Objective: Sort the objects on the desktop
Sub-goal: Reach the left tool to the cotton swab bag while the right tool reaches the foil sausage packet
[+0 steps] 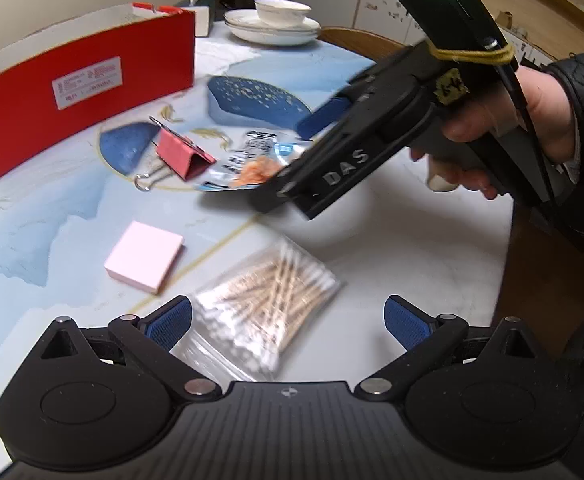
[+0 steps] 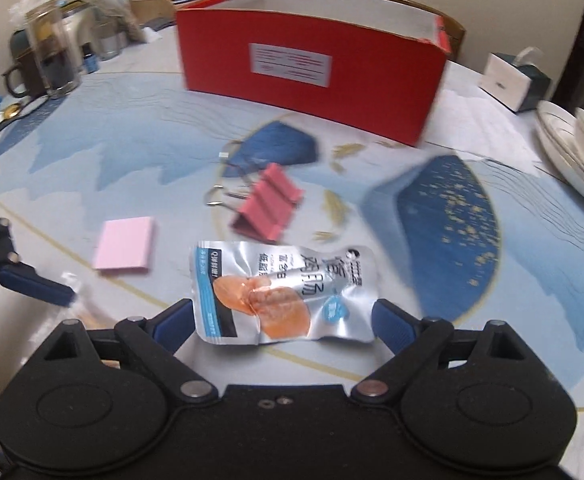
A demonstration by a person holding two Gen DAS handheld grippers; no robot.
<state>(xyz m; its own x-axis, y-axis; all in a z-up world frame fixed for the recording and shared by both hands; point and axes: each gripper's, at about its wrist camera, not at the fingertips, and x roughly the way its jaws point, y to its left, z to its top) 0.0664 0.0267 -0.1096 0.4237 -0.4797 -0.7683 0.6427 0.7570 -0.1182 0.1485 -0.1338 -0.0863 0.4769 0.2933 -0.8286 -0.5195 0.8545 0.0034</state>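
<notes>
We note silver snack pouch (image 2: 281,292) flat on table (image 2: 91,160), between spread fingers of right gripper (image 2: 281,322) — not gripped. Left gripper (image 1: 287,324) agape over cotton-swab bag (image 1: 267,300). Pink binder clip (image 2: 265,208), sticky pad (image 2: 125,248) nr; red box (image 2: 312,68) behind.

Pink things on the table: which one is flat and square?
The pale pink square sticky-note pad lies flat. The darker pink metal binder clip is ridged, with wire handles.
</notes>
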